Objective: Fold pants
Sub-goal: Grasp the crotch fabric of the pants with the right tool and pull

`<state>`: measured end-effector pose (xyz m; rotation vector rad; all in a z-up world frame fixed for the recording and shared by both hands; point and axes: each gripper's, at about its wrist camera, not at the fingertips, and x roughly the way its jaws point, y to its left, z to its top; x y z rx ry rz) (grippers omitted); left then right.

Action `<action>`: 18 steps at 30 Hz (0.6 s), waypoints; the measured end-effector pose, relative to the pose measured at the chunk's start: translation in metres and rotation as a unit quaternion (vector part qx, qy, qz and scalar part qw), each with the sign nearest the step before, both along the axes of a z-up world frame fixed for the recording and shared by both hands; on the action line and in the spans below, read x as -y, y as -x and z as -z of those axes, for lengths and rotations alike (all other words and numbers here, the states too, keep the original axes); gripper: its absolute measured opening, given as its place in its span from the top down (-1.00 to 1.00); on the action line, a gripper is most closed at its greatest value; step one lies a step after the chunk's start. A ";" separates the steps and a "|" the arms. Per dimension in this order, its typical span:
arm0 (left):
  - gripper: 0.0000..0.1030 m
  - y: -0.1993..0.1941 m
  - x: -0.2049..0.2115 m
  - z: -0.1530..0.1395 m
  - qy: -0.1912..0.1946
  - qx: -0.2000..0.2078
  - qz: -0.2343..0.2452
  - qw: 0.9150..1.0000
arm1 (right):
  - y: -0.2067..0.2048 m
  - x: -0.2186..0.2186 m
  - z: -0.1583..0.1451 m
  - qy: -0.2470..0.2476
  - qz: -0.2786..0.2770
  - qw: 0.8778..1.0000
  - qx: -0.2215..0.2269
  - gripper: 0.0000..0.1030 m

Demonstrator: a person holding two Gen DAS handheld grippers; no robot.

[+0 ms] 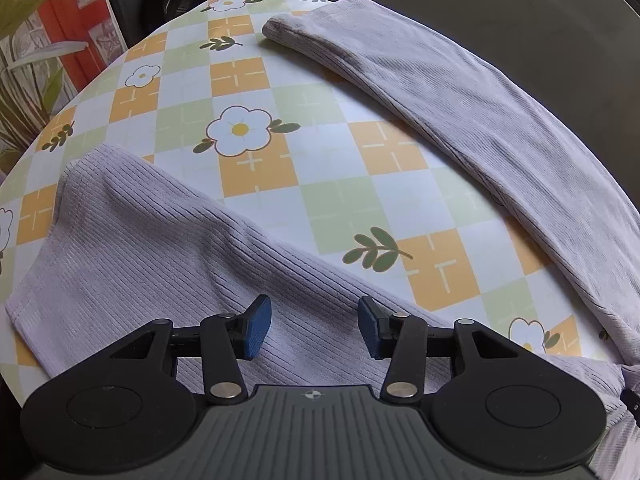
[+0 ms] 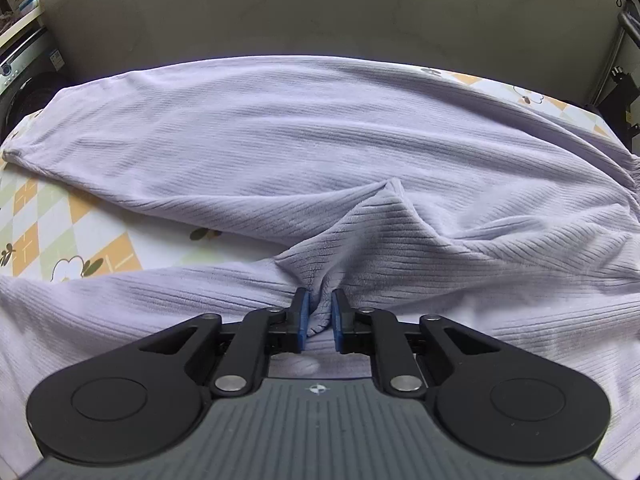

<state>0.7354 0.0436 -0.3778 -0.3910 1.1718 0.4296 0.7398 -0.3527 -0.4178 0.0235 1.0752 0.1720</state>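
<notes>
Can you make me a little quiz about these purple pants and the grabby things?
1. True or false: the right gripper has pinched a bunch of the pants between its fingers.
2. Are the left gripper's fingers A) wide apart above the fabric, or B) squeezed shut on it?
3. Fill in: the tablecloth shows white ____ on orange, green and white checks.

Key:
1. True; cloth bunches up between the blue pads.
2. A
3. flowers
</notes>
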 end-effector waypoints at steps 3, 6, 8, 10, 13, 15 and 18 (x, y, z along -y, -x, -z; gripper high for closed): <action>0.04 0.001 -0.001 0.005 0.002 -0.005 0.001 1.000 | 0.015 0.006 0.000 -0.008 -0.001 1.000 -0.001 0.86; 0.04 0.003 0.002 0.007 0.006 -0.008 0.004 1.000 | 0.023 0.012 0.000 -0.021 0.005 1.000 -0.011 0.86; 0.04 0.004 0.005 0.008 0.002 -0.008 0.008 1.000 | 0.029 0.014 -0.001 -0.025 0.007 1.000 -0.015 0.87; 0.04 0.005 0.008 0.008 0.004 -0.009 0.012 1.000 | 0.035 0.015 -0.002 -0.026 0.008 0.999 -0.019 0.88; 0.04 0.006 0.012 0.008 0.004 -0.010 0.020 1.000 | 0.045 0.019 -0.004 -0.027 0.012 0.999 -0.024 0.90; 0.04 0.005 0.015 0.008 0.003 -0.012 0.026 1.000 | 0.054 0.023 -0.009 -0.028 0.015 0.999 -0.023 0.91; 0.04 0.004 0.019 0.009 -0.002 -0.014 0.031 0.999 | 0.065 0.029 -0.013 -0.032 0.018 0.999 -0.024 0.93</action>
